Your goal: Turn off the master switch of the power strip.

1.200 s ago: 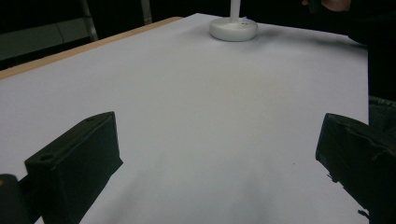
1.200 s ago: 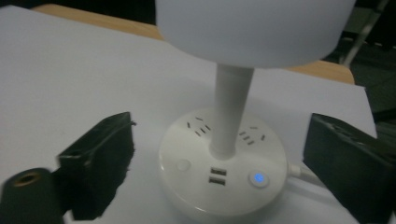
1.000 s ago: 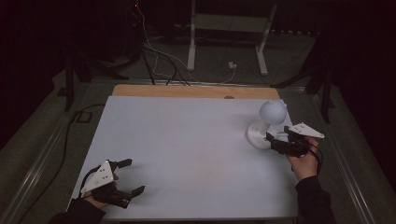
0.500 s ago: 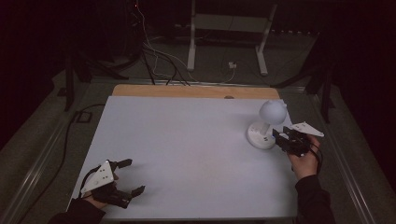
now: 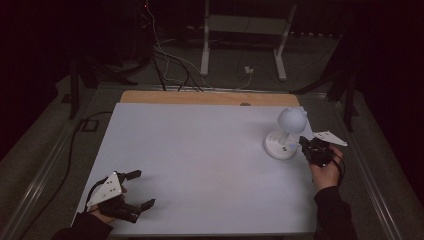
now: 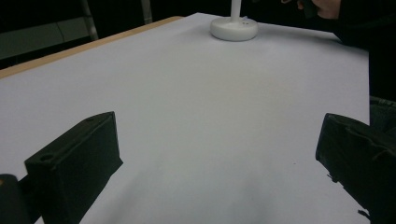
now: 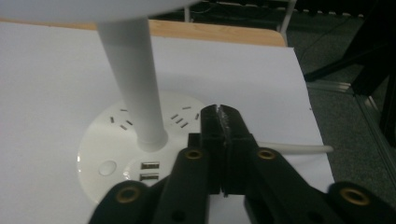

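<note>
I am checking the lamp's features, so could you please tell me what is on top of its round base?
On the lamp base: the white stem, socket slots, two USB ports and a round button. The shut right tool covers its near-right part.

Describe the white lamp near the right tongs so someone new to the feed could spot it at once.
Start at the white table and go to its far right side, just ahead of the right tongs, which are shut with nothing between them. There stands the desk lamp: a round white base with outlet slots and two USB ports, a slim stem and a globe head on top. It is the table's lone upright object.
</note>
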Motion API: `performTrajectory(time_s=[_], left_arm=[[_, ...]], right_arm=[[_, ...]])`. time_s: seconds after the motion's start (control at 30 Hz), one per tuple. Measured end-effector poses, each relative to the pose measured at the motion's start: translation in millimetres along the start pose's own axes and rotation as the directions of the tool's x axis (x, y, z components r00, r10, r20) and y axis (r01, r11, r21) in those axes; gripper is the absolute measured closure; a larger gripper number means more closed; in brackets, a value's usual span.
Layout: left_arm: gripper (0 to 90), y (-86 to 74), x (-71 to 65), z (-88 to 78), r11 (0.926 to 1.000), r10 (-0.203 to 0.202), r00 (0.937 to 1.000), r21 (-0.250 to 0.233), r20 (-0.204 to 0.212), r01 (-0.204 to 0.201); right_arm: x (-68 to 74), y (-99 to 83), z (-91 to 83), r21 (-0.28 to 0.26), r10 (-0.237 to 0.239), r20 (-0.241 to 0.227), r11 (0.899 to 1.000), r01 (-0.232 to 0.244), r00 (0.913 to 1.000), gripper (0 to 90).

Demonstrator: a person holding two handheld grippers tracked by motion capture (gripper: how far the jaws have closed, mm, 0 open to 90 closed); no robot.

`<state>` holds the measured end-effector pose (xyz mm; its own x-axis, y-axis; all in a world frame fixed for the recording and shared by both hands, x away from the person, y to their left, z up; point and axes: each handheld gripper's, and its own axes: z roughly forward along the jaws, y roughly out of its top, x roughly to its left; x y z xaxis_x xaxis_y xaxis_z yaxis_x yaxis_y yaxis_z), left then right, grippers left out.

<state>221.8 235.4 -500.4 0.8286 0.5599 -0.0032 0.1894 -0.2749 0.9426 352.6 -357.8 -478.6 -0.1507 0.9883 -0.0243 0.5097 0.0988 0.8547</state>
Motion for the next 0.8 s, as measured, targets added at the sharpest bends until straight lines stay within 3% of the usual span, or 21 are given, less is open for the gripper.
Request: performTrajectory(time_s=[0.37, 0.8], left_arm=[[0.4, -0.2, 0.4, 0.1, 1.0, -0.001, 1.0, 0.0, 0.0, 0.001], [0.4, -0.3, 0.2, 0.2, 1.0, -0.001, 1.0, 0.002, 0.0, 0.001]], right_arm=[[0.6, -5.8, 10.2, 0.023, 0.031, -0.019, 0.999, -0.03, 0.9994, 90.0], [7.7, -9.7, 19.7, 0.05, -0.003, 0.0, 0.999, 0.003, 1.0, 90.0]])
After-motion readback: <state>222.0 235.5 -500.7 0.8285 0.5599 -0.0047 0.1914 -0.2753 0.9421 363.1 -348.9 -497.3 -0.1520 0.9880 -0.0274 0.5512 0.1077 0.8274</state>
